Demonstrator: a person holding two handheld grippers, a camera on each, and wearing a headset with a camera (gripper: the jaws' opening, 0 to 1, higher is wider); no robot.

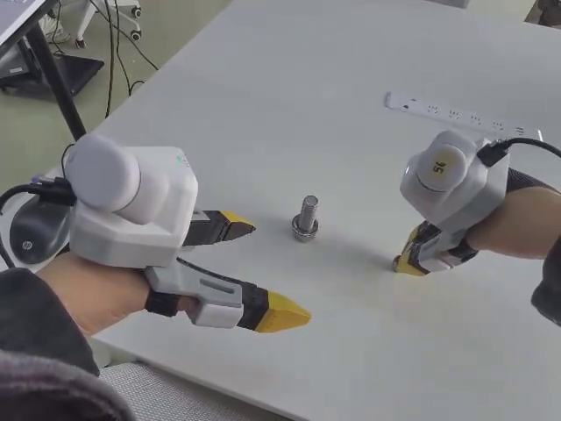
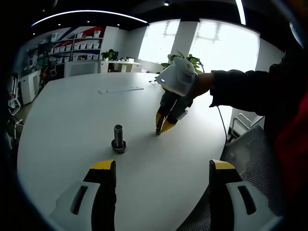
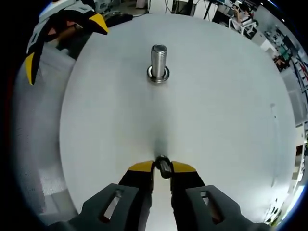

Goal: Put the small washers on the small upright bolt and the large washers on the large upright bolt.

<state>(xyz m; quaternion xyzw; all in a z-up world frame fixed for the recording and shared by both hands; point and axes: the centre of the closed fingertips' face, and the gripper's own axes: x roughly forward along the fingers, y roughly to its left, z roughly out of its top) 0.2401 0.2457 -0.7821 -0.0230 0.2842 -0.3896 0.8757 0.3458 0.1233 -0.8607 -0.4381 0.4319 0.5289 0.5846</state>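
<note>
A steel upright bolt (image 1: 306,213) stands mid-table with a washer (image 1: 304,233) around its foot. My left gripper (image 1: 276,270) hovers open to the bolt's left, nothing between its yellow tips. In the left gripper view the bolt (image 2: 118,137) is ahead of the wide-apart jaws of the left gripper (image 2: 162,166). My right gripper (image 1: 408,262) is tipped down onto the table right of the bolt. The right gripper view has the right gripper (image 3: 163,168) shut on a small dark washer (image 3: 164,168), with the bolt (image 3: 158,61) straight ahead.
A white power strip (image 1: 456,114) lies at the table's far right. The white table (image 1: 289,79) ends close to the person at its near edge (image 1: 219,386). A grey chair (image 2: 248,149) stands past the table's side, and cables and a chair base (image 1: 114,26) lie on the floor.
</note>
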